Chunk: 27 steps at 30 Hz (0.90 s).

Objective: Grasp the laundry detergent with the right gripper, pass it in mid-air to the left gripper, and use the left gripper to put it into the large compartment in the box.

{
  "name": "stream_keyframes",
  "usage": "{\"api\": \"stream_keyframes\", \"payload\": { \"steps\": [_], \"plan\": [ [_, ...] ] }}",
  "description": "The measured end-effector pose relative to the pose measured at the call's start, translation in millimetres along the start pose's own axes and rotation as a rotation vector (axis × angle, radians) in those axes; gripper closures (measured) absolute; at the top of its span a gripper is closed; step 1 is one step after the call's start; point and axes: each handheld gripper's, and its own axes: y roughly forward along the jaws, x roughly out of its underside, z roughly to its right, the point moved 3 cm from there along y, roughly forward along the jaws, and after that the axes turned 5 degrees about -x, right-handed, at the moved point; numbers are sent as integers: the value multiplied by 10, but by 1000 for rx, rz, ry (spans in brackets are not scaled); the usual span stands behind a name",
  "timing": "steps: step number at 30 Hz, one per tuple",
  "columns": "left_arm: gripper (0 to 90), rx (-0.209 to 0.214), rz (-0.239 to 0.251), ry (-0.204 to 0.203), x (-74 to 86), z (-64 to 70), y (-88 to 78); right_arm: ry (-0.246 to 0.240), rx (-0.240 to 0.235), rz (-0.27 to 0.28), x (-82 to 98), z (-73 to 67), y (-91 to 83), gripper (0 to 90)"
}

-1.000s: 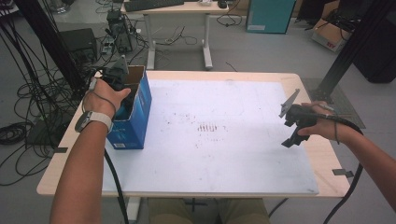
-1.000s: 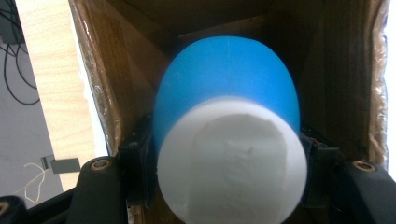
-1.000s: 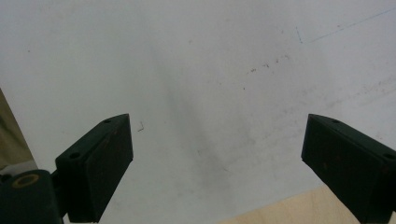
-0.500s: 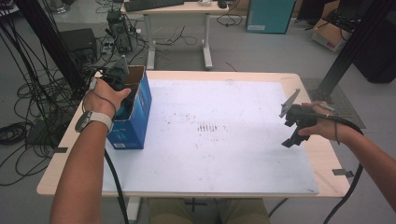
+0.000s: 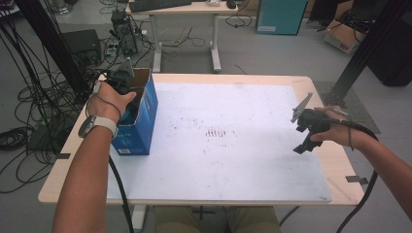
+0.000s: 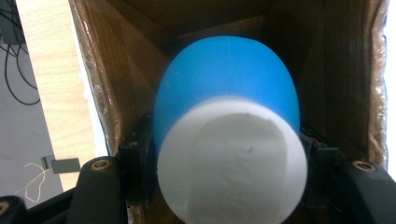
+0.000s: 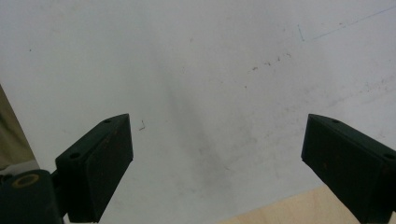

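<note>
Nearest the camera, two forearms reaching in over a white sheet [image 5: 233, 160] marked with faint smudges, spread on a wooden table [image 5: 340, 160]. At right, right gripper [image 7: 217, 158] hovering above the sheet near its edge, jaws spread wide, nothing between them. Farther off at left, left gripper [image 5: 119, 85] dipped into an open blue cardboard box [image 5: 145, 114] standing at the sheet's left edge, jaws clamped on either side of a blue-and-white cylinder [image 6: 229, 135] inside the box's brown interior. Beyond the table, a second desk [image 5: 184, 8] on a grey floor.
</note>
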Motion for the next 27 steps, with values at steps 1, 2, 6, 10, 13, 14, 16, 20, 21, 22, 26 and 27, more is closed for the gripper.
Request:
{"api": "stream_keyframes", "payload": {
  "steps": [1,2,6,10,13,14,16,20,21,22,26,27],
  "plan": [
    [374,0,-1,0,0,0,0,0,0,0,0,0,1,87],
    [374,0,0,-1,0,-2,1,1,0,2,-1,2,3,87],
    [373,2,1,-1,3,-6,0,0,0,1,0,8,5,87],
    [374,2,0,-1,3,-6,0,-2,1,1,1,11,7,87],
    [374,1,-1,0,1,-4,0,-1,0,-1,-1,10,6,87],
    [374,2,1,-1,0,-4,1,-2,0,-4,-3,9,4,87],
    [374,2,-1,-1,1,-5,0,-3,0,1,-4,9,9,87],
    [374,3,1,-1,3,-6,1,-1,-2,-1,-6,7,9,87],
    [374,2,1,-1,3,-6,0,-1,-2,-2,-5,8,11,87],
    [374,2,2,0,2,-5,0,0,-2,-4,-5,8,10,87],
    [374,2,3,0,2,-4,1,-3,-1,-2,-10,12,10,87],
    [374,2,4,1,1,-3,1,-2,-3,-4,-12,11,9,87]
  ]
}}
